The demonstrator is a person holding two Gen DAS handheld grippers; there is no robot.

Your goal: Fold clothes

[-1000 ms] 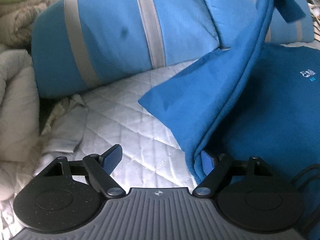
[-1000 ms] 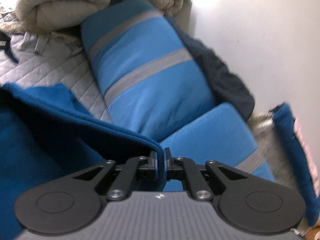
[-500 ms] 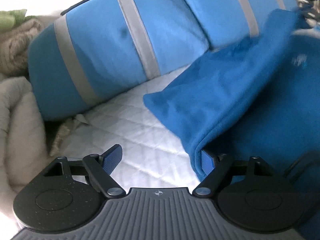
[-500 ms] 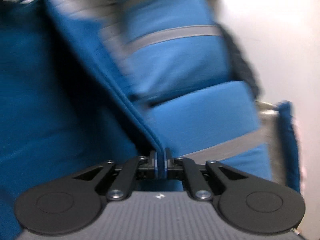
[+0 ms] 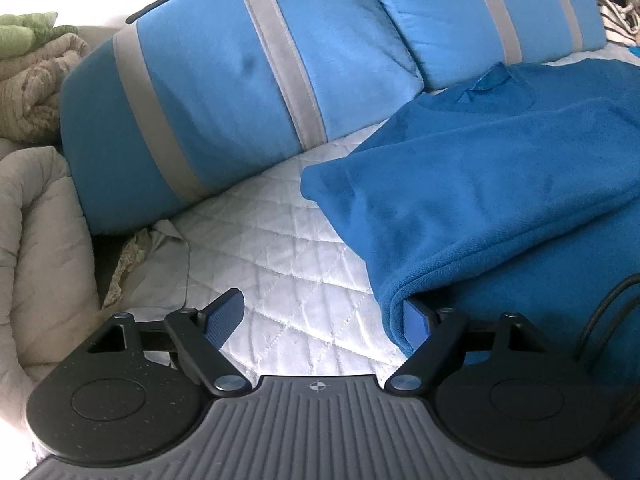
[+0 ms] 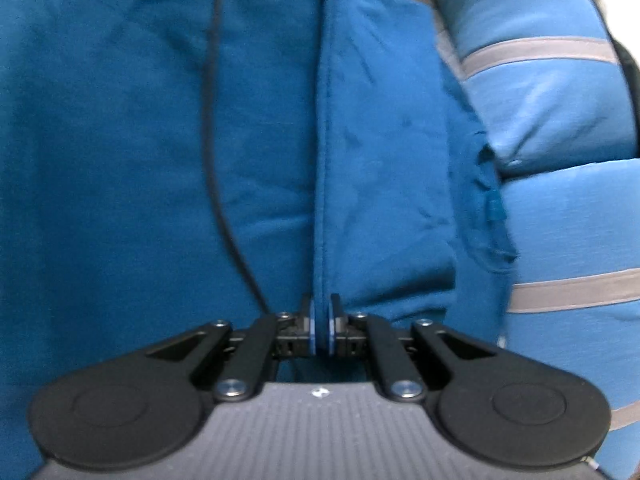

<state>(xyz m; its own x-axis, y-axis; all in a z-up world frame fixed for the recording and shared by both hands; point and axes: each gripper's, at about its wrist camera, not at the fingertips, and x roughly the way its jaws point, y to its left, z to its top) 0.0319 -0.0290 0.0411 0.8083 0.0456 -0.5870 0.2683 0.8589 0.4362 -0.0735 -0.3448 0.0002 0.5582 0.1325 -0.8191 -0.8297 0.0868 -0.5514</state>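
Observation:
A blue fleece garment (image 5: 480, 184) lies on a white quilted bed cover (image 5: 272, 248), with one side folded over the body. My left gripper (image 5: 320, 316) is open wide; its right finger (image 5: 416, 320) sits under the garment's folded edge, its left finger (image 5: 224, 314) over the bare quilt. In the right wrist view the garment (image 6: 160, 120) fills the frame. My right gripper (image 6: 321, 320) is shut on the garment's folded edge, low over the body.
Two light-blue pillows with grey stripes (image 5: 224, 92) (image 6: 552, 100) lie along the back. Beige blankets (image 5: 32, 240) are piled at the left. A black cable (image 6: 212, 120) runs across the garment.
My right gripper has carried the garment's edge down from high in the air and across onto the body. The lifted side now lies flat as a fold. The left gripper stayed open in place.

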